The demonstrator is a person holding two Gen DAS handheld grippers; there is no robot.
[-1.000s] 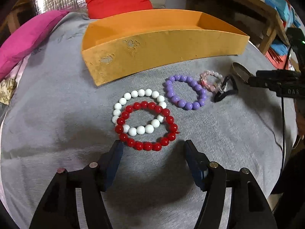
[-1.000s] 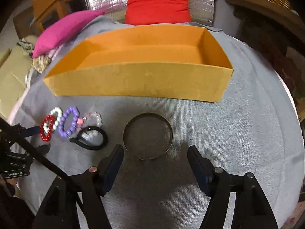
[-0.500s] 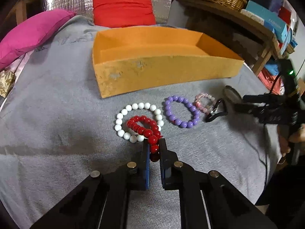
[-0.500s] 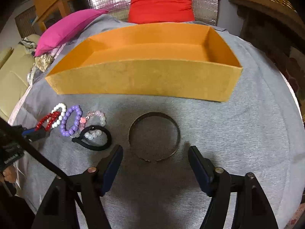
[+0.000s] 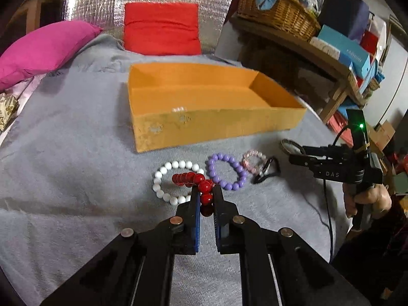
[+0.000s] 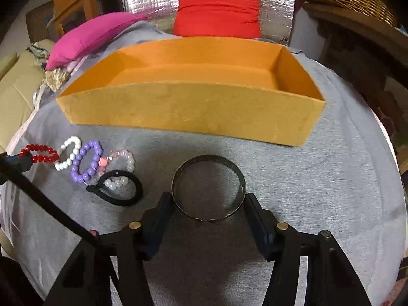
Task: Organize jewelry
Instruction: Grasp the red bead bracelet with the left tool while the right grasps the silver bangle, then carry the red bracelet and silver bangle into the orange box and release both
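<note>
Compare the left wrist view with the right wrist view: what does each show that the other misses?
Only the left wrist view shows the left gripper shut on the red bead bracelet from close up, plus the shelf with a wicker basket.

Only the right wrist view shows the metal bangle whole, lying between the right gripper fingers, whose jaws have just been closing.

Both show the orange box, white, purple and pink bracelets, black hair tie, and both cushions.

Bracelets (image 6: 88,162) left of bangle (image 6: 208,188), tray (image 6: 193,112) behind, perhaps empty
</note>
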